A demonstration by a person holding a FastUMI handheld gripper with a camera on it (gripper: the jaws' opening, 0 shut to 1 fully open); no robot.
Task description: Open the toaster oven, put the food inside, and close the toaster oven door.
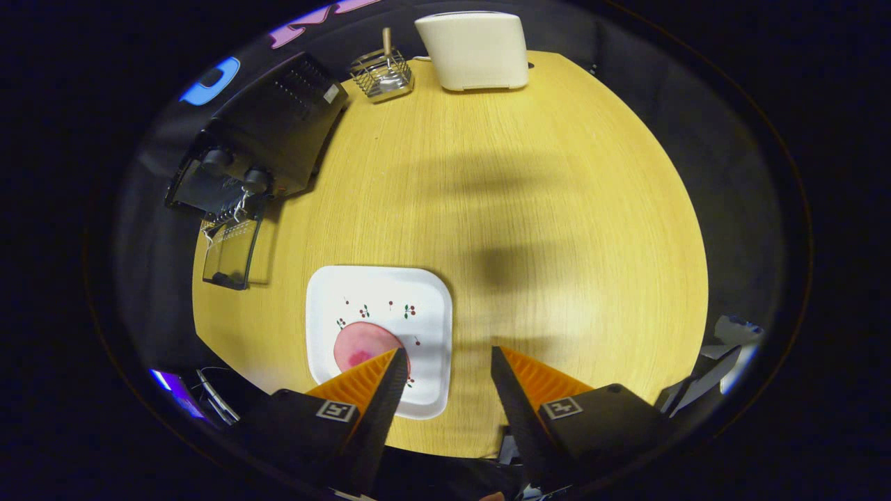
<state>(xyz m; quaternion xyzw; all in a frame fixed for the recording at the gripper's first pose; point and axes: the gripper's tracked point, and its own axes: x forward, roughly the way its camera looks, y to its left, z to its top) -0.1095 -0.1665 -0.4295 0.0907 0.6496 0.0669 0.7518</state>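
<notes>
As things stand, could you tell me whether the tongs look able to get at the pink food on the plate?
Probably yes: the tongs are open, and the pink food lies uncovered on the white plate at one finger's tip, nothing between.

Hand-held gripper [445, 362], two fingers [381, 396] spread apart with a clear gap between them, nothing clamped. Each finger long, flat and tapered to a narrow tip, with fine parallel ridges across the outer face. Each mounted on a blocky dark carriage with rounded corners. One small square fiducial marker [335, 410] fixed on the top of each carriage, black pattern on white ground. Small round fastener visible near a rear corner of each carriage.
</notes>
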